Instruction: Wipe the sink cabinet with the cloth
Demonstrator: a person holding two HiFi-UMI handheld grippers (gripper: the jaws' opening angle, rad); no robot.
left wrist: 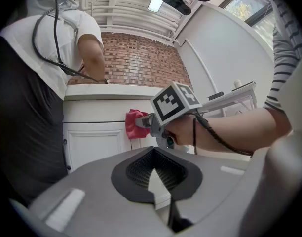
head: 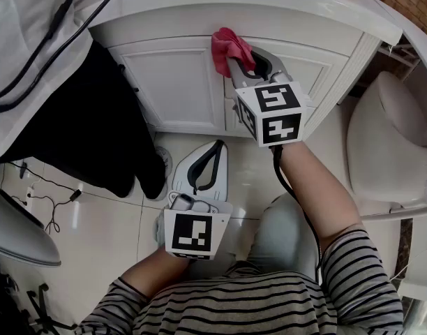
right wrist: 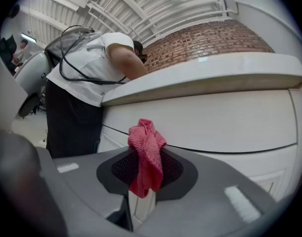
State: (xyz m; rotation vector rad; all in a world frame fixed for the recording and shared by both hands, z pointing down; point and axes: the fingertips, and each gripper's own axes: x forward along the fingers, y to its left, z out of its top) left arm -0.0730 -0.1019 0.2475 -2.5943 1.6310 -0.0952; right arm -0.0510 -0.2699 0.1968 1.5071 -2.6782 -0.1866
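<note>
A red cloth (head: 231, 46) is bunched in my right gripper (head: 243, 65), which is shut on it. The cloth touches the upper part of the white sink cabinet (head: 178, 82), just under the counter. In the right gripper view the cloth (right wrist: 147, 154) stands up between the jaws in front of the cabinet face (right wrist: 215, 117). My left gripper (head: 217, 145) hangs lower, over the tiled floor in front of the cabinet doors, shut with nothing in it. The left gripper view shows the cloth (left wrist: 135, 124) and the right gripper (left wrist: 142, 123) against the cabinet (left wrist: 92, 147).
A person in a white top and black trousers (head: 74, 103) stands at the cabinet's left side, close to the door. A white toilet (head: 388, 145) is at the right. Cables (head: 46, 201) lie on the floor at the left. The white counter (head: 234, 5) overhangs the cabinet.
</note>
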